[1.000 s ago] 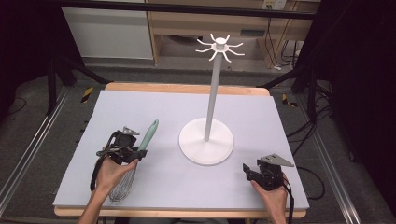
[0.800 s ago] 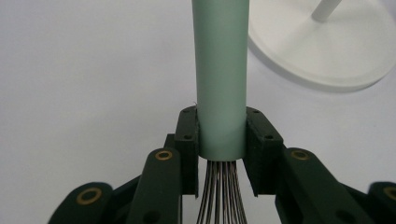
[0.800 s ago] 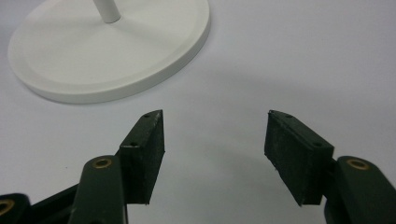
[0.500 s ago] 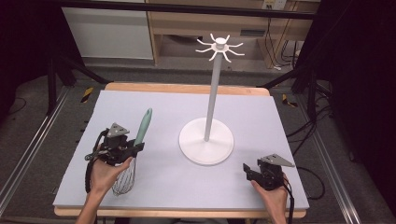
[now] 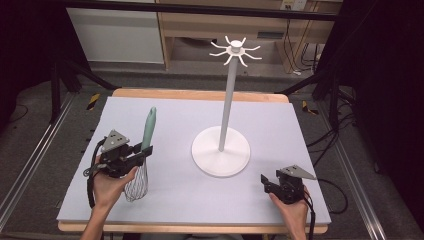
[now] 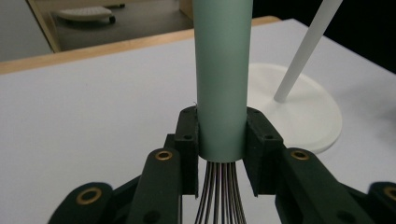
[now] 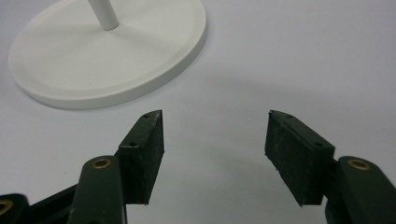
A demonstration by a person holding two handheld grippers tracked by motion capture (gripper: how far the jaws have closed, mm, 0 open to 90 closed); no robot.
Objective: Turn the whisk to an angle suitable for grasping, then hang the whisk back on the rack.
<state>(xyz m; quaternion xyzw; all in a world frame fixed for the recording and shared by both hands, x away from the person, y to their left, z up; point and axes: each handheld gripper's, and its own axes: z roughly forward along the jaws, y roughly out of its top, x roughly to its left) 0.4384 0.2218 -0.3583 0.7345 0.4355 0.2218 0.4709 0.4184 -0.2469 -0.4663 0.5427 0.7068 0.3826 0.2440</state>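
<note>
We see our left gripper [image 5: 143,151] clamped on the whisk [image 5: 141,159] handle just above the wires, whisk lifted and more upright than a second ago, at the mat's [image 5: 175,120] left, right gripper [image 7: 215,135] gaping with nothing between, near the stand [image 5: 221,150], no writing legible

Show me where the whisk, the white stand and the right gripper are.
whisk [image 5: 149,125], high view, on its green handle.
white stand [image 5: 220,151], high view, on its round base.
right gripper [image 7: 215,140], right gripper view, midway between its two open fingertips.
</note>
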